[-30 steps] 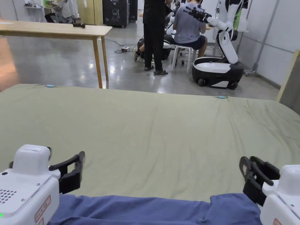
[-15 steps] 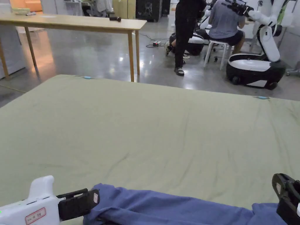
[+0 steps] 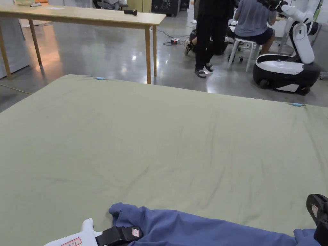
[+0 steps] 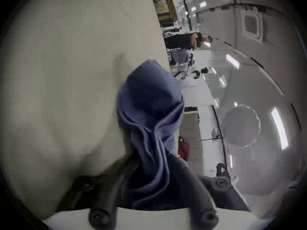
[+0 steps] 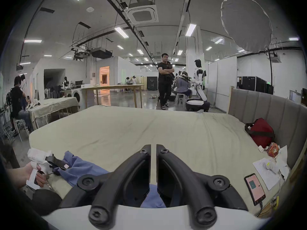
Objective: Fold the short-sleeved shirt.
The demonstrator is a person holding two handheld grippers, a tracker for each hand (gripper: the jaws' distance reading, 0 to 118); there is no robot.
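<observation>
At the near edge of the green bedsheet [image 3: 153, 141] lies the blue shirt [image 3: 205, 229], bunched in a long ridge along that edge. My left gripper [image 3: 123, 233] sits at the shirt's left end in the head view, and its own camera shows what the head view does not: a gathered fold of the shirt [image 4: 149, 117] running down between the two jaws, which pinch it. That picture is blurred and turned on its side.

My right gripper [image 5: 153, 168] has its jaws pressed nearly together, a thin slit between the pads. Blue cloth shows low down between the jaw arms, but I cannot tell whether the tips hold any of it. In the head view only a dark jaw tip [image 3: 317, 208] pokes in at the shirt's right end.

The right gripper view also takes in the left gripper [image 5: 56, 163] and the hand [image 5: 35, 175] holding it, at the shirt's [image 5: 86, 168] left end. To the right of the shirt, by a grey padded headboard [image 5: 265, 107], lie a red bag [image 5: 260, 132], some papers [image 5: 265, 170] and a phone [image 5: 255, 188].

Beyond the far edge of the sheet stands a wooden table [image 3: 96, 16] on a shiny grey floor [image 3: 96, 54]. Right of it, a person in black [image 3: 209, 35] stands beside a seated person [image 3: 253, 19] and a white wheeled robot [image 3: 288, 67].
</observation>
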